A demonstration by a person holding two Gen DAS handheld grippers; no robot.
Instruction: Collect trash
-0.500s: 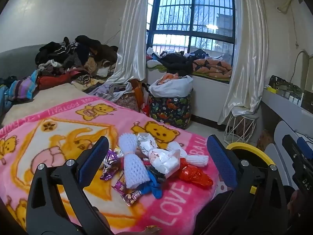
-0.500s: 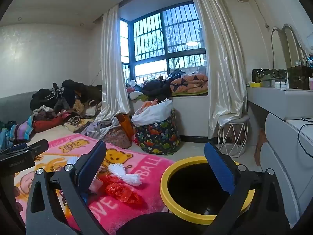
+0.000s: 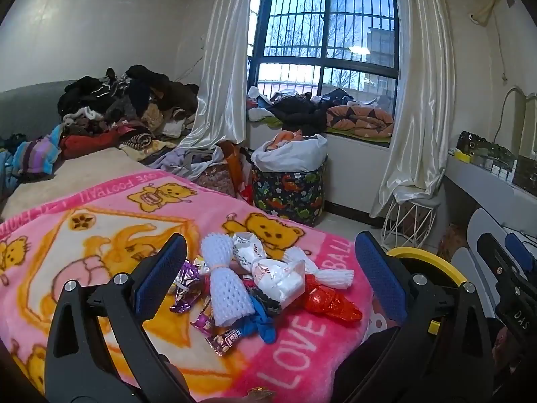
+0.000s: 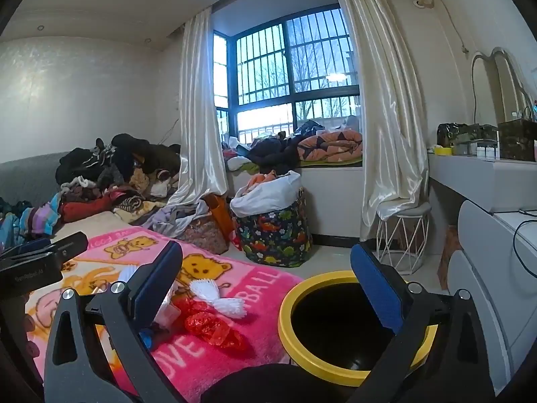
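- Left gripper (image 3: 268,268), black frame with blue pads: jaws spread as wide as they go, nothing between the pads, hovering above the trash pile and angled down at it.
- Right gripper (image 4: 265,275), same build: jaws equally wide, nothing held, aimed over the bin mouth and the blanket edge.
- Trash sits in one heap on the pink fleece teddy-bear blanket (image 3: 100,228), near its edge by the bin.
- Heap contents: white foam-net fruit sleeve (image 3: 225,285) tied at the middle, second white foam net (image 3: 330,273) beside it, crumpled white plastic bag (image 3: 282,277), shiny red foil wrapper (image 3: 332,302), purple foil candy wrappers (image 3: 186,290), small printed snack-bar wrapper (image 3: 228,337), blue crumpled scrap (image 3: 260,322).
- Black round bin with yellow rim (image 4: 335,372) stands just beside the blanket edge, right of the heap.
- Bin interior looks dark; no trash visible in it, though the bottom is hard to read.
- Progress: looks like the very start, nothing collected as far as can be seen.
- Left to do: every piece in the heap needs picking and dropping in the bin.
- Likely first pick: foam sleeve or red wrapper, both on top and closest to the grippers.
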